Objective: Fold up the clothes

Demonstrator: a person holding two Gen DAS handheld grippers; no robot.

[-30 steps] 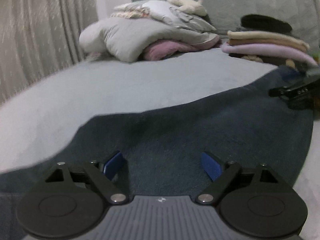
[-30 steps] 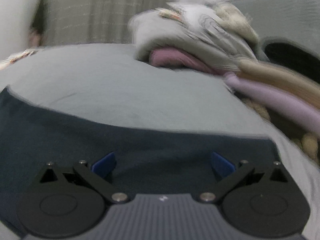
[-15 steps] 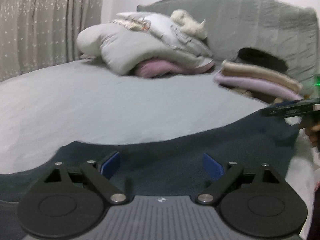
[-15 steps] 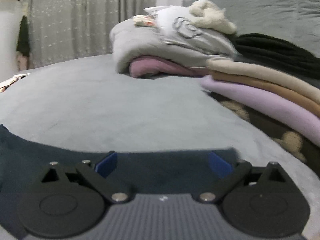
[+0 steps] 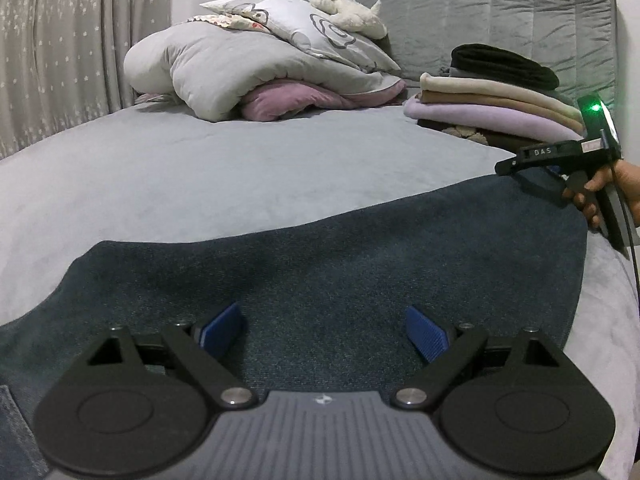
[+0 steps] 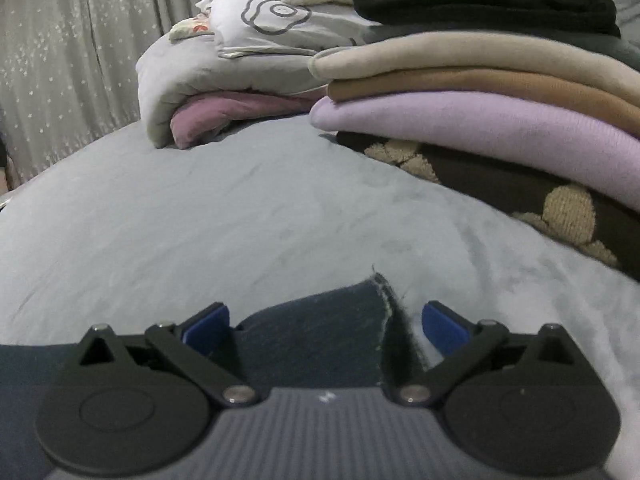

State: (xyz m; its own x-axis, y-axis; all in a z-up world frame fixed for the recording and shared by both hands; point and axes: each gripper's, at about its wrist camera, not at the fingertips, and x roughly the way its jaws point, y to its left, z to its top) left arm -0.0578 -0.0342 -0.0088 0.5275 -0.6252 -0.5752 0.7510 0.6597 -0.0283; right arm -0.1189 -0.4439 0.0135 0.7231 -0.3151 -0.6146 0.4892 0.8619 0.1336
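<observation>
A dark blue denim garment (image 5: 360, 264) lies spread flat on the grey bed (image 5: 200, 172). My left gripper (image 5: 323, 312) hovers over its near part, open, with only flat cloth below the blue pads (image 5: 222, 328). My right gripper (image 6: 326, 312) is open too. A frayed corner of the denim garment (image 6: 320, 332) pokes up between its fingers without being pressed. In the left wrist view the right gripper (image 5: 508, 166) shows at the garment's far right corner, held by a hand (image 5: 600, 196).
A stack of folded clothes (image 6: 480, 120), black, beige, tan and lilac over a dark flowered piece, sits close on the right. A heap of grey and pink bedding (image 5: 260, 68) with a plush toy lies by the headboard (image 5: 500, 8). A curtain (image 5: 60, 60) hangs on the left.
The right gripper has slid right along the denim to its corner and rolled, so the folded stack now looms closer. The left gripper's view has shifted slightly; its jaws stay wide.
</observation>
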